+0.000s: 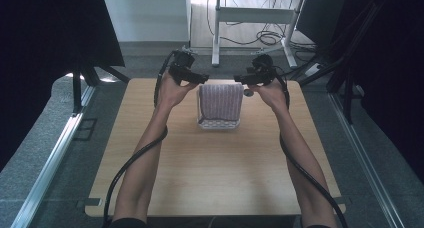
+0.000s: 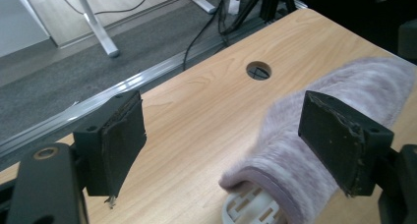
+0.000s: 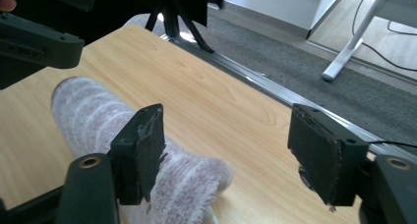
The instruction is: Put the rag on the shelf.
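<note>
Near the far middle of the wooden table (image 1: 215, 173): a white slotted plastic rack (image 1: 218, 123), draped over with a fuzzy pale-purple striped towel (image 1: 220, 102) that hangs down the near side and hides most of the frame. To the towel's left, just beside its upper corner, the left gripper (image 1: 202, 80), held in the person's left hand (image 1: 172, 90), black body raised above the tabletop, cable (image 1: 131, 163) trailing down along the forearm to the near edge. To the right, mirrored, the right gripper (image 1: 240, 79) in the right hand (image 1: 270, 93), tip close to the towel's upper right corner, a small pale tab just beside that corner, too small to identify. Seen along the left gripper (image 2: 223, 135): jaws spread wide, nothing between the pads but bare wood and the rounded end of the towel (image 2: 314, 150), one pad standing in front of the fabric, contact not discernible; a bit of the white rack (image 2: 248, 207) peeking out beneath, and a round cable hole (image 2: 258, 70) in the tabletop farther off. Seen along the right gripper (image 3: 228, 153): jaws likewise wide apart, gripping nothing, the towel (image 3: 98, 116) running behind and under one pad, the other pad over the table's edge and the grey floor (image 3: 305, 62) beyond. Past the table, white desk legs (image 1: 217, 33) and loose wires on the floor.
</note>
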The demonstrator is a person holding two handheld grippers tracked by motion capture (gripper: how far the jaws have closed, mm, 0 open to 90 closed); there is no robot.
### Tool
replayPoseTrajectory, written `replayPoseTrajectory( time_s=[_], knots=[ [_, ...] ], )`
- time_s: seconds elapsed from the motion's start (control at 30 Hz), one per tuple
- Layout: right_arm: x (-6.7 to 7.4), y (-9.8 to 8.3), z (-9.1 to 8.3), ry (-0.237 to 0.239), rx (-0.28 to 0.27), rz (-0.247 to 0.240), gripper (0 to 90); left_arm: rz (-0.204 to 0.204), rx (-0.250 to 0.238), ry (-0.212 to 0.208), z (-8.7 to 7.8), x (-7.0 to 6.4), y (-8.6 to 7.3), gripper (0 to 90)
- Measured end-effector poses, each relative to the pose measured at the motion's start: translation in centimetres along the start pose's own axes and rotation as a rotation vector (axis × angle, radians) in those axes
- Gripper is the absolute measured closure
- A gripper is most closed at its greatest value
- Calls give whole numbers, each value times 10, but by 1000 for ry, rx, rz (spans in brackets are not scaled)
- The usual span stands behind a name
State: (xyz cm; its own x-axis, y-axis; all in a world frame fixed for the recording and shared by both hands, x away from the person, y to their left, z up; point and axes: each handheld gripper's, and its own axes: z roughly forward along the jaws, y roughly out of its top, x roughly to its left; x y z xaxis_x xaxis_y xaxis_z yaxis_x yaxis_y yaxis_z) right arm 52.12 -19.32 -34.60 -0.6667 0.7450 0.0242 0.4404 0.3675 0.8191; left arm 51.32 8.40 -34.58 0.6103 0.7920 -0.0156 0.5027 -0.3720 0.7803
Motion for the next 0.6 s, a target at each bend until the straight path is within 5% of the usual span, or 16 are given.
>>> replayPoseTrajectory(
  time_s=[0.4,0.6],
  knots=[
    [14,-14,-9,47,4,-1,190,39,-12,-73,-13,-11,-16,130],
    [22,-26,-15,75,16,-19,164,77,-15,-73,-19,-18,-28,118]
  ],
)
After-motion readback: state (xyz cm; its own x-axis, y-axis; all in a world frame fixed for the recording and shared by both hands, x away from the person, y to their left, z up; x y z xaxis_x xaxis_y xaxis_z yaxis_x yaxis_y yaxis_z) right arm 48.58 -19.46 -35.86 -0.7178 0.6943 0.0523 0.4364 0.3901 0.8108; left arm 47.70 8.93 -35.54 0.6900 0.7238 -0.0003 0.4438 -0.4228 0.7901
